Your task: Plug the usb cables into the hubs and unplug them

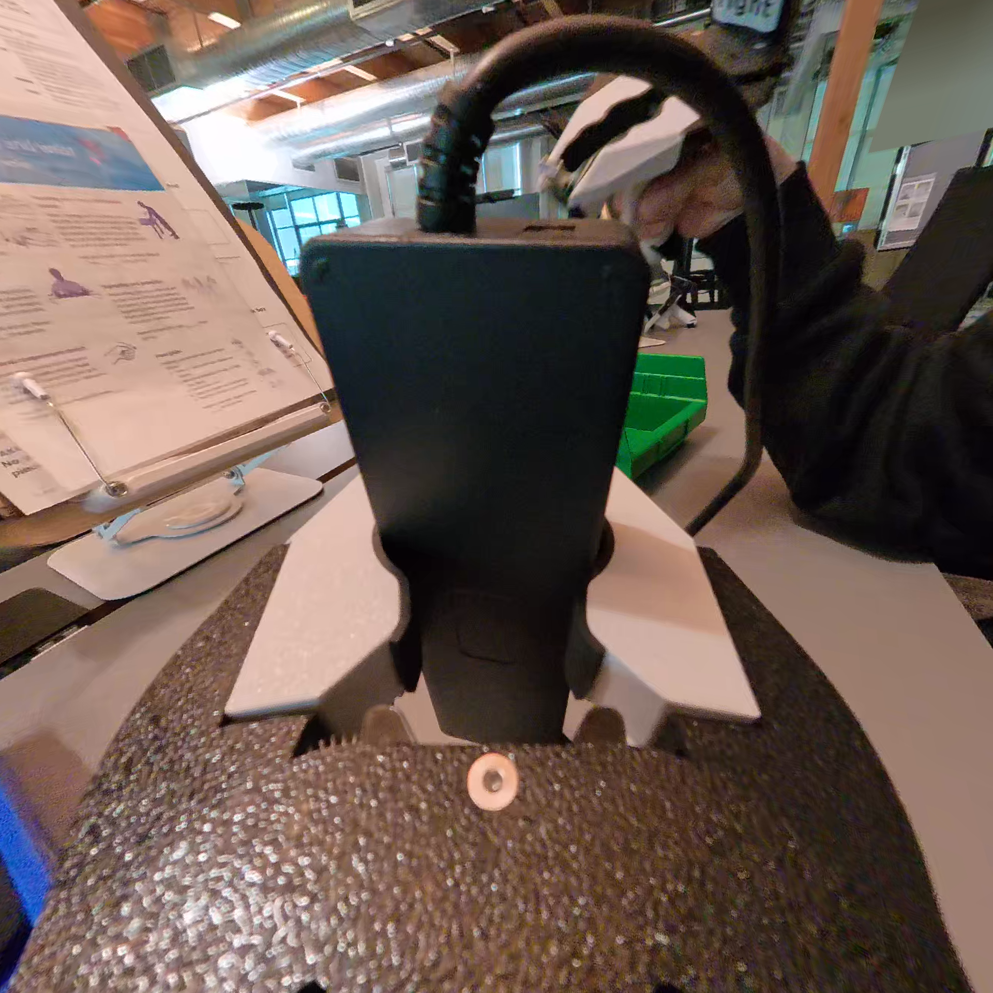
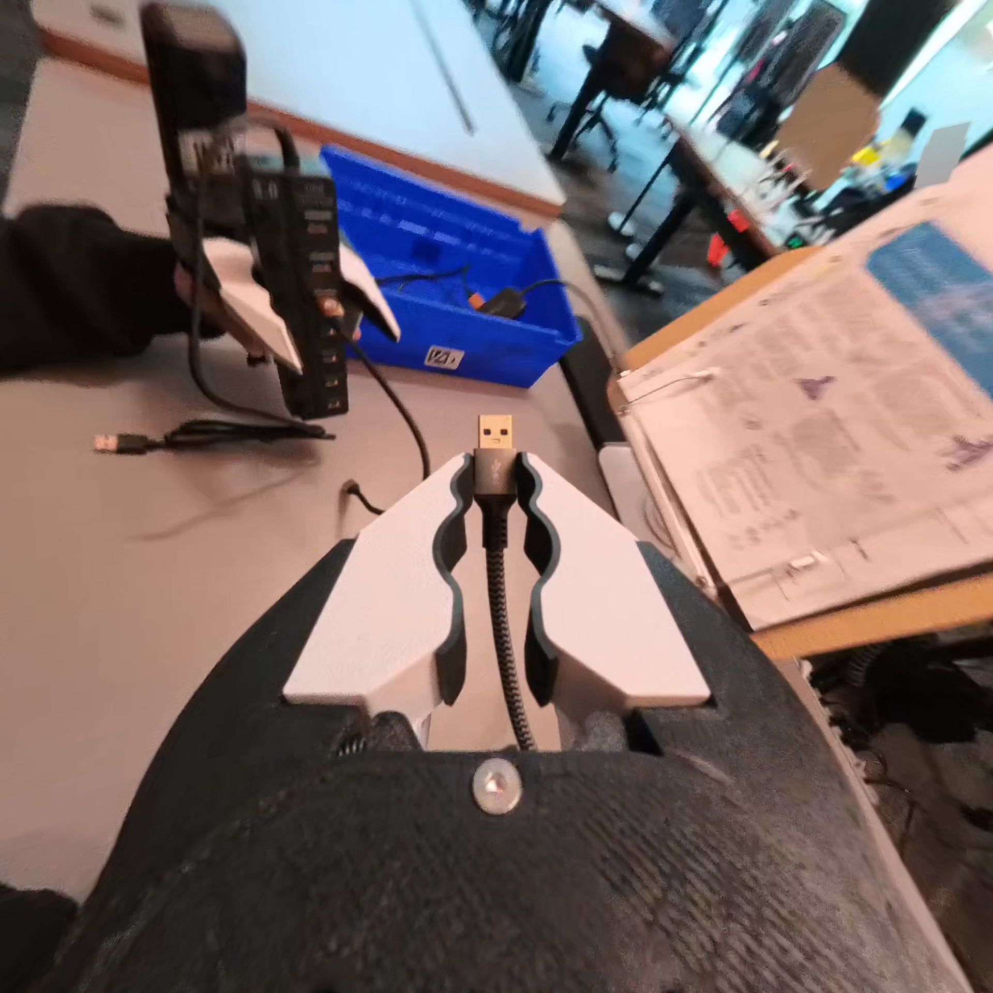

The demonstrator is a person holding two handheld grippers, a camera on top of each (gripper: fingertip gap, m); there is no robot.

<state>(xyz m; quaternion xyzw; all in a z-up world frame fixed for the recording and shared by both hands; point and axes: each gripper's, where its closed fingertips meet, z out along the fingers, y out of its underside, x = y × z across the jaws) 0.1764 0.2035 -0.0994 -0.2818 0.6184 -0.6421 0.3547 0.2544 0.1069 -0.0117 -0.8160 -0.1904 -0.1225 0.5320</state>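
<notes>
My left gripper (image 1: 491, 542) is shut on a black USB hub (image 1: 478, 387) and holds it upright; its thick black cable (image 1: 634, 43) arcs up and over to the right. In the right wrist view the same hub (image 2: 309, 301) stands on end on the table in that gripper (image 2: 317, 328), its row of ports facing me. My right gripper (image 2: 495, 462) is shut on a braided black USB cable (image 2: 502, 591), gripping the plug body (image 2: 494, 470) with the metal tip sticking out forward. It also shows far off in the left wrist view (image 1: 618, 150), above and right of the hub.
A blue bin (image 2: 457, 301) with another cable and adapter sits behind the hub. A loose USB cable (image 2: 204, 438) lies on the grey table (image 2: 134, 537). A document stand with printed pages (image 2: 833, 430) is at the right. A green bin (image 1: 663, 408) is behind the hub.
</notes>
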